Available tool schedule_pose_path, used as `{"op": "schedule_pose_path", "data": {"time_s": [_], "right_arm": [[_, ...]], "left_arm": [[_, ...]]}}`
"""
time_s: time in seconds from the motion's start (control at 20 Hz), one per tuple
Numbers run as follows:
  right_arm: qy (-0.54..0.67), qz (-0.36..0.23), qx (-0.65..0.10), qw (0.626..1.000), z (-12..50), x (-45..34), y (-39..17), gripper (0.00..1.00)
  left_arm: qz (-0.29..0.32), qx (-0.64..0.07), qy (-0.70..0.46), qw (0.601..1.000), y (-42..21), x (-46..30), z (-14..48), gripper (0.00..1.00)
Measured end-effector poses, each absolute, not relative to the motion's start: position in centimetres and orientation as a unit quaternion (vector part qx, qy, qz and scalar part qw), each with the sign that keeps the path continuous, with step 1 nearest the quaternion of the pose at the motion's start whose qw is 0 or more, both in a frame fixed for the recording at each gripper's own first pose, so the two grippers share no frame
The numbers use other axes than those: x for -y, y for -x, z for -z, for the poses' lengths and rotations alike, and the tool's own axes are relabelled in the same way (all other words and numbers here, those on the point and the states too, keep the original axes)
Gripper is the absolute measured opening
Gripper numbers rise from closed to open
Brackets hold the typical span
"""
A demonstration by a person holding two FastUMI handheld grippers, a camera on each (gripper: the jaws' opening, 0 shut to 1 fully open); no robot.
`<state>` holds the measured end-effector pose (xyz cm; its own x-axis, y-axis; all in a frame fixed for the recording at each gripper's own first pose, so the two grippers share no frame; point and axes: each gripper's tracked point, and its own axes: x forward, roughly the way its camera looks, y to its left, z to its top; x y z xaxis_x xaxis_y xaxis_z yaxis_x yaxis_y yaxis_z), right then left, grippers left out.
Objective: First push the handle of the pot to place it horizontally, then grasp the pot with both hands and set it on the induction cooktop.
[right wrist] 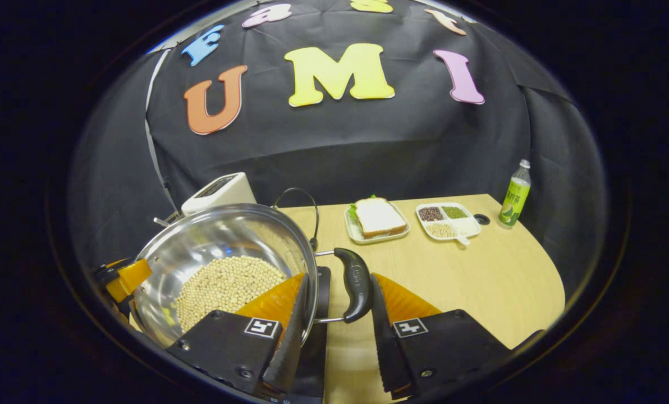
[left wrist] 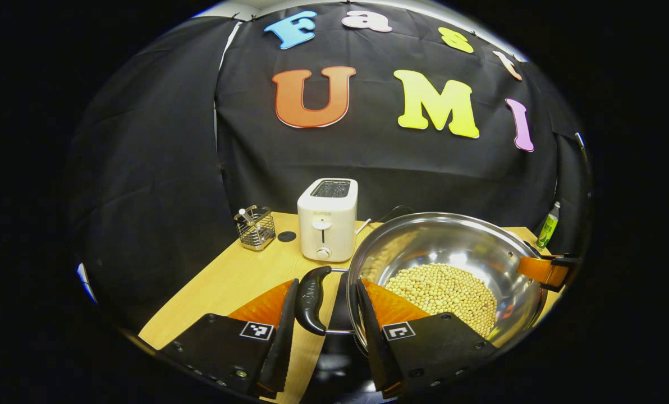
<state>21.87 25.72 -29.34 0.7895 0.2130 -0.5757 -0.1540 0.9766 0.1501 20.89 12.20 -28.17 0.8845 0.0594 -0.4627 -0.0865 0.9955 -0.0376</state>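
Note:
A steel pot [left wrist: 452, 241] [right wrist: 222, 235] holds a heap of soybeans [left wrist: 441, 292] [right wrist: 222, 286]. Its black loop handles point sideways, one at each side. My left gripper [left wrist: 328, 283] is open and straddles the left handle [left wrist: 312, 300], its right finger next to the pot's rim. My right gripper [right wrist: 340, 278] is open and straddles the right handle [right wrist: 356, 283], its left finger next to the rim. Each gripper also shows across the pot from the other: the right gripper [left wrist: 545, 271] and the left gripper [right wrist: 124, 279]. The glossy black induction cooktop [left wrist: 334, 365] [right wrist: 311, 353] lies under the pot.
On the wooden table [left wrist: 228, 280] [right wrist: 480, 280], a white toaster [left wrist: 327, 221] [right wrist: 219, 191] and a wire holder [left wrist: 255, 226] stand behind the pot. A sandwich plate [right wrist: 376, 219], a divided dish of grains [right wrist: 449, 220] and a green bottle [right wrist: 514, 193] [left wrist: 548, 227] stand at the far right.

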Motion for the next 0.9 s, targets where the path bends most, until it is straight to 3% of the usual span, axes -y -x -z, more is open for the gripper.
{"op": "schedule_pose_path", "data": {"time_s": [0.55, 0.9], "right_arm": [[-0.032, -0.093, -0.337, 0.936, 33.3, -26.8, -22.1, 0.59], [-0.044, -0.097, -0.333, 0.937, 33.5, -26.9, -22.1, 0.60]], "left_arm": [[-0.037, -0.273, 0.046, 0.960, -21.4, -12.8, 32.9, 0.56], [-0.037, -0.259, 0.039, 0.965, -20.9, -13.0, 33.1, 0.56]]}}
